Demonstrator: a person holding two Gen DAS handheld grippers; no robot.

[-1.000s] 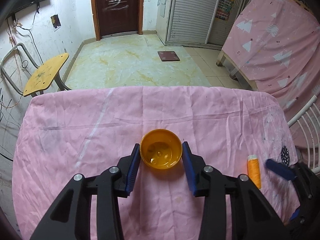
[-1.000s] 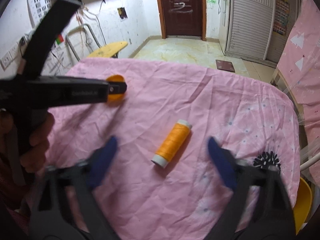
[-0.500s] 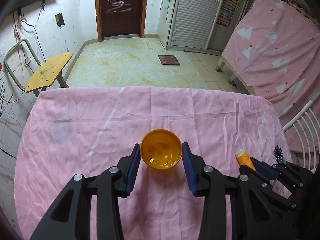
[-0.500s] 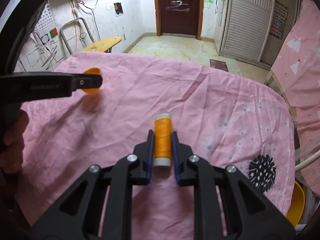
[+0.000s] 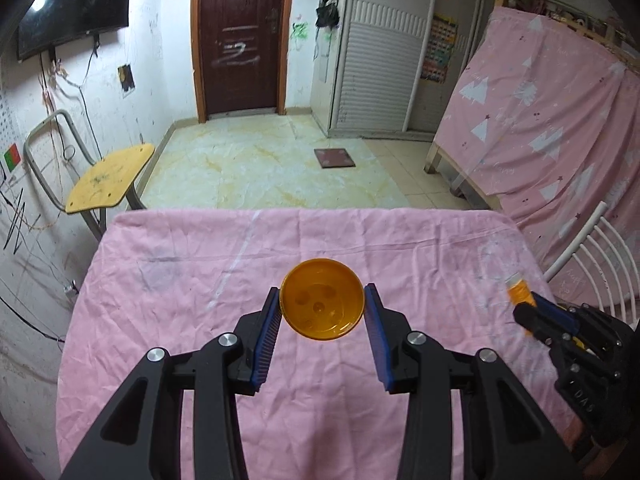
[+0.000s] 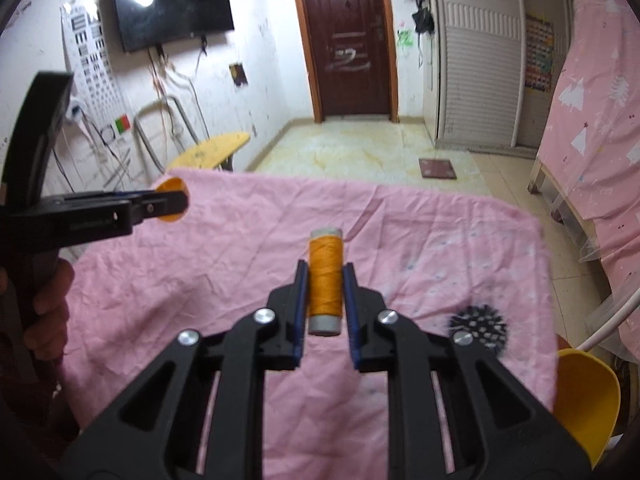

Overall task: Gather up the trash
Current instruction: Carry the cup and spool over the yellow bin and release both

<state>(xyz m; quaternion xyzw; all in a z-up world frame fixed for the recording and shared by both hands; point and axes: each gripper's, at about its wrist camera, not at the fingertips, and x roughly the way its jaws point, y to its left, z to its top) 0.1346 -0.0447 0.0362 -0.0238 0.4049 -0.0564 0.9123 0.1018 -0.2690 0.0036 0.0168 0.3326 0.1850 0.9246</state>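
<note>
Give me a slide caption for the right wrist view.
Right tool grips orange thread spool above pink tablecloth.

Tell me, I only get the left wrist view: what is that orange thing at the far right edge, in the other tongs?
Observer: A spool of orange thread, lying lengthwise between the right tongs, which are shut on its sides.
Visitor: Is there anything near it that I cannot see?
Observer: Yes, a yellow scoop-shaped plastic thing sits beyond the table's right edge, below the pink cloth.
Visitor: And my orange bowl, how does it look from there?
Observer: Only its edge shows past the left tongs, held up above the cloth.
</note>
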